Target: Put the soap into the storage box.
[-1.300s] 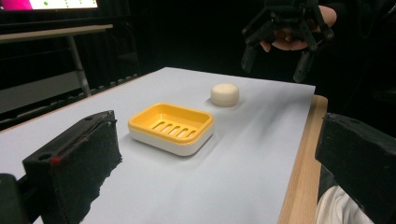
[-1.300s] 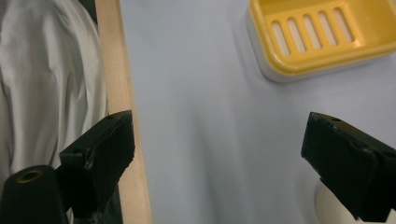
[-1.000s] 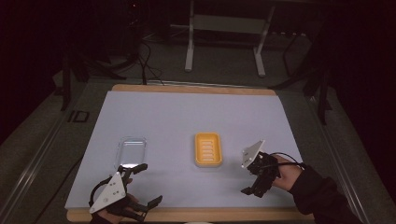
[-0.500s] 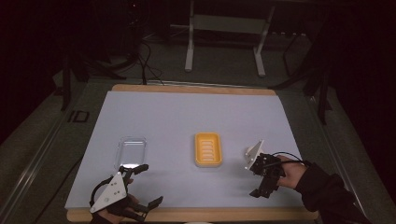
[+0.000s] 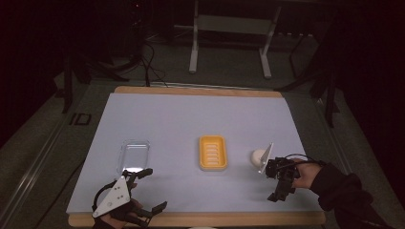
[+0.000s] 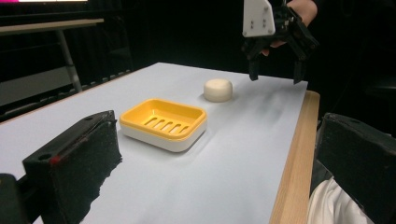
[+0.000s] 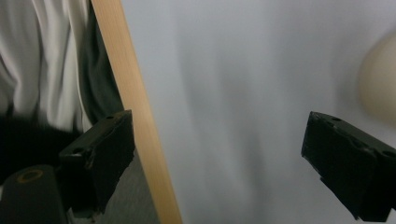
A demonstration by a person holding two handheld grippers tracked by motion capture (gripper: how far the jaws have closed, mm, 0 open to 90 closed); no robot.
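Right tool (image 5: 281, 187) just beside soap (image 5: 259, 156)

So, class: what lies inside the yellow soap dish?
The yellow soap dish holds nothing: its slotted floor is bare. The white soap sits apart on the table. Whatever lies under the dish is hidden.

Left tongs (image 5: 145, 190) low at near edge, jaws wide apart, right tongs (image 5: 282, 187) raised, jaws spread

Soap dish (image 5: 213, 152) mid-table; soap (image 5: 258, 156) right of it (apart); clear lid (image 5: 133, 155) left.
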